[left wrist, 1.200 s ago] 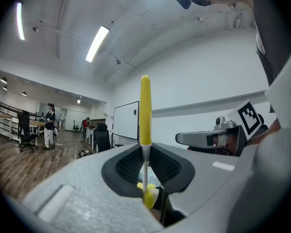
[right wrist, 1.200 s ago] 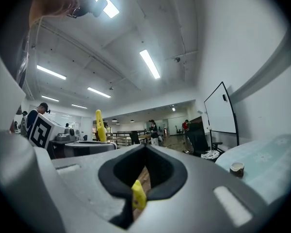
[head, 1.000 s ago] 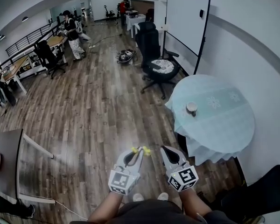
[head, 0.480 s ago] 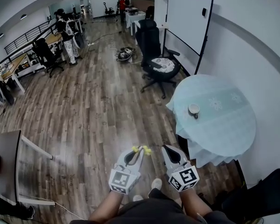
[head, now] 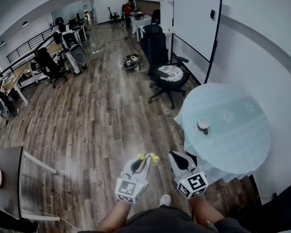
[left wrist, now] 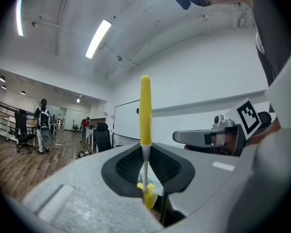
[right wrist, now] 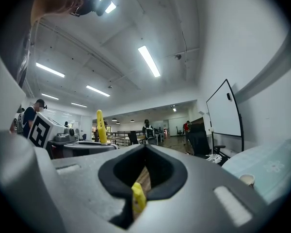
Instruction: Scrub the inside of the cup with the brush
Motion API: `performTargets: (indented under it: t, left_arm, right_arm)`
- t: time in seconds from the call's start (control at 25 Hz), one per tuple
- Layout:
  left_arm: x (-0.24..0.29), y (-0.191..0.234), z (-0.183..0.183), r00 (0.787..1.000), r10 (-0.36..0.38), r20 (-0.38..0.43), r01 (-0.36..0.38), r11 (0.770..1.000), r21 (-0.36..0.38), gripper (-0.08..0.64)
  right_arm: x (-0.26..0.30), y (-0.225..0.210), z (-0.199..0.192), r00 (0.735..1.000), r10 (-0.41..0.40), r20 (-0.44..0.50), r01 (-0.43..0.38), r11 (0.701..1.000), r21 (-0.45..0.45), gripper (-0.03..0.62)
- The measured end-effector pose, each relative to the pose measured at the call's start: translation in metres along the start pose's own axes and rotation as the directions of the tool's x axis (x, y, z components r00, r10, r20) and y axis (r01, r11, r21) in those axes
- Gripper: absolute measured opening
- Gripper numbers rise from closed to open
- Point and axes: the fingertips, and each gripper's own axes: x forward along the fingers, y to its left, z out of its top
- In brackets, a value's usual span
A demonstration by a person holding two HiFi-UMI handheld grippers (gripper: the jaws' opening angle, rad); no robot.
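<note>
Brush [left wrist: 145, 110] stands upright, clenched in my L gripper [head: 145, 159]. R gripper [head: 175, 156] is closed on nothing. Cup [head: 202, 124] sits unheld on table [head: 242, 149], well apart, ahead-right. Risks: thin brush may swivel or slip under scrubbing pressure, & cup may tip w/o R steadying it.

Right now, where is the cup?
In the head view the cup stands at right on the round table, near its left edge, beyond the right gripper.
</note>
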Motion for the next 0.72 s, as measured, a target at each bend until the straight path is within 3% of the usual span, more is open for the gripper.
performTargets:
  t: [0.72]
  left_arm:
    - [0.138, -0.005, -0.015, 0.998, 0.048, -0.027, -0.048, 0.999, -0.002, 0.040]
  right_arm:
    - [0.031, -0.143, -0.005, 1.000, 0.026, -0.016, -0.025, 0.999, 0.033, 0.002]
